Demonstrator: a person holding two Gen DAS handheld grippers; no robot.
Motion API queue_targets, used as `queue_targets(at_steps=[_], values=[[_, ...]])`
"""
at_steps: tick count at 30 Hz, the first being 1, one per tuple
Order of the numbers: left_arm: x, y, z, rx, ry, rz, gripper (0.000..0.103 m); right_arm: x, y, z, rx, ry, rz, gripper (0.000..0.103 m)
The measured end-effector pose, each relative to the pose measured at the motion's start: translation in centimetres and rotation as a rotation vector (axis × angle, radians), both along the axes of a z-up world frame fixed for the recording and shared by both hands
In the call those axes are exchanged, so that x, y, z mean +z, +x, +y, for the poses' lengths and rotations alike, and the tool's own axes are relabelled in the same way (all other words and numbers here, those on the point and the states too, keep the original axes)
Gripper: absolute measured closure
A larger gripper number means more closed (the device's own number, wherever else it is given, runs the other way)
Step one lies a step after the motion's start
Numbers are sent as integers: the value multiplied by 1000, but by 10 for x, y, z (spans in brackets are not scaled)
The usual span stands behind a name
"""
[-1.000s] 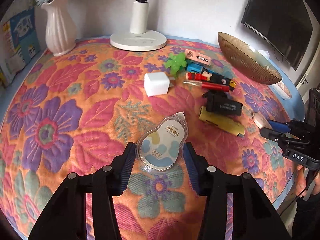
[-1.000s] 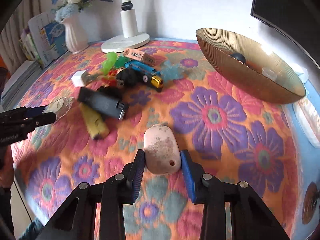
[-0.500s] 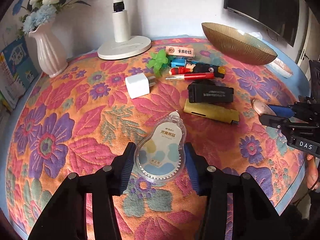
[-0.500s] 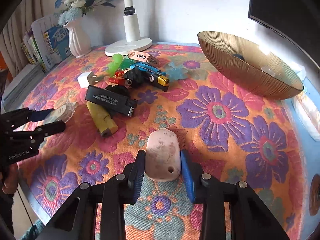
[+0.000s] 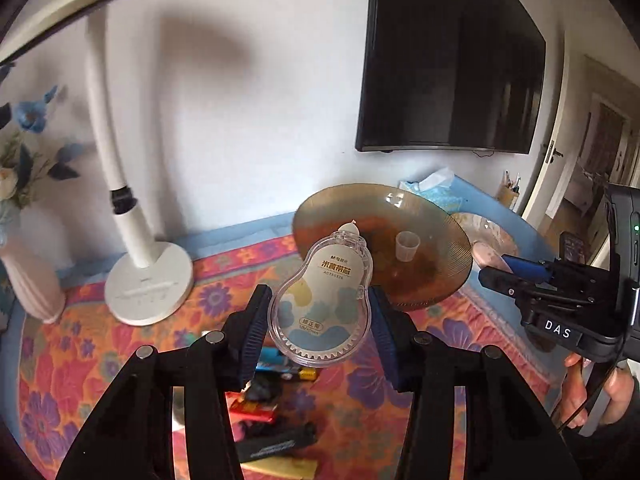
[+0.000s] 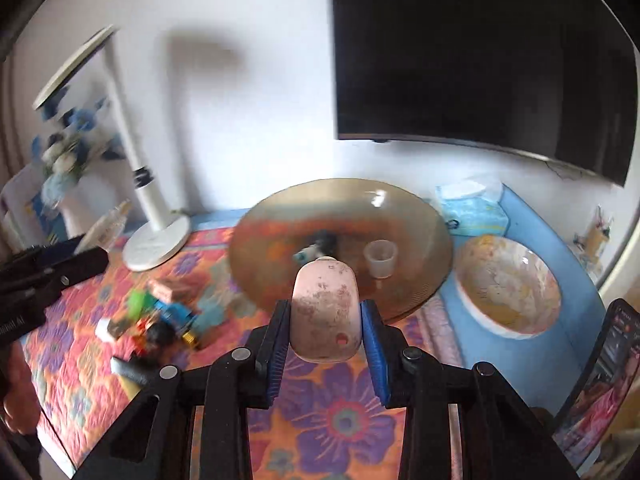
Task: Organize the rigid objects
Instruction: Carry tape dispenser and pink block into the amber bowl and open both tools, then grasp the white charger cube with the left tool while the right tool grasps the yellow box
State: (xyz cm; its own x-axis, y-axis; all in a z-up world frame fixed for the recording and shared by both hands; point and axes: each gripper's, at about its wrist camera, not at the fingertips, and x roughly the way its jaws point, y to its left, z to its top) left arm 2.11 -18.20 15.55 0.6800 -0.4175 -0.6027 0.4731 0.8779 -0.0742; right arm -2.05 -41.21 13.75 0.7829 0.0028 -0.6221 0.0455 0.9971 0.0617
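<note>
My left gripper (image 5: 318,320) is shut on a clear pear-shaped correction tape (image 5: 322,300), held in the air with its tip toward the amber glass bowl (image 5: 436,280). A pale pink oval case (image 6: 324,312) is clamped in my right gripper (image 6: 325,332), lifted in front of the same bowl (image 6: 280,256). The bowl holds a small clear cup (image 6: 381,262) and a dark small item (image 6: 320,244). In the left wrist view the right gripper (image 5: 516,268) shows at the right edge with the pink case (image 5: 486,254). The left gripper (image 6: 72,252) shows at the left edge of the right wrist view.
Loose small items (image 6: 168,316) lie on the floral tablecloth (image 6: 340,420): a green toy, blue and black pieces, a black box (image 5: 268,446), a yellow bar (image 5: 280,468). A white lamp base (image 5: 150,284), a vase (image 5: 28,280), a marbled bowl (image 6: 508,284), a tissue pack (image 6: 472,208) and a phone (image 6: 604,380) stand around.
Both grippers rose off the tablecloth with their objects and swung toward the amber bowl, which now fills the middle of each view. The loose items dropped to the lower part of the views.
</note>
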Motion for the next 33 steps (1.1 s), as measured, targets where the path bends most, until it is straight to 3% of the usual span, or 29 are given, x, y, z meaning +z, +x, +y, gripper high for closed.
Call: queue_targets(at_steps=[5, 10, 11, 12, 15, 19, 22, 25, 29, 33], values=[[-28, 32, -53, -49, 25, 83, 57, -12, 32, -25, -18, 58, 95, 69], [-44, 44, -71, -50, 28, 121, 56, -22, 48, -26, -19, 54, 123, 69], [-44, 44, -72, -52, 27, 121, 50, -22, 51, -26, -17, 59, 123, 64], [-41, 43, -70, -40, 35, 115, 33, -23, 52, -28, -19, 64, 129, 52], [-29, 29, -48, -23, 27, 44, 29, -22, 43, -35, -31, 91, 112, 51], [-17, 5, -4, 24, 2, 18, 29, -24, 20, -37, -27, 119, 110, 50], [-11, -18, 39, 96, -29, -1, 29, -21, 4, -24, 34, 157, 90, 50], [-15, -42, 81, 192, -33, -22, 27, -24, -9, 9, 122, 166, 71, 41], [-50, -58, 136, 341, -30, 9, 16, -59, -12, 61, 223, 162, 73, 25], [-108, -52, 165, 476, 101, 49, 16, -104, -4, 89, 249, 143, 107, 24]])
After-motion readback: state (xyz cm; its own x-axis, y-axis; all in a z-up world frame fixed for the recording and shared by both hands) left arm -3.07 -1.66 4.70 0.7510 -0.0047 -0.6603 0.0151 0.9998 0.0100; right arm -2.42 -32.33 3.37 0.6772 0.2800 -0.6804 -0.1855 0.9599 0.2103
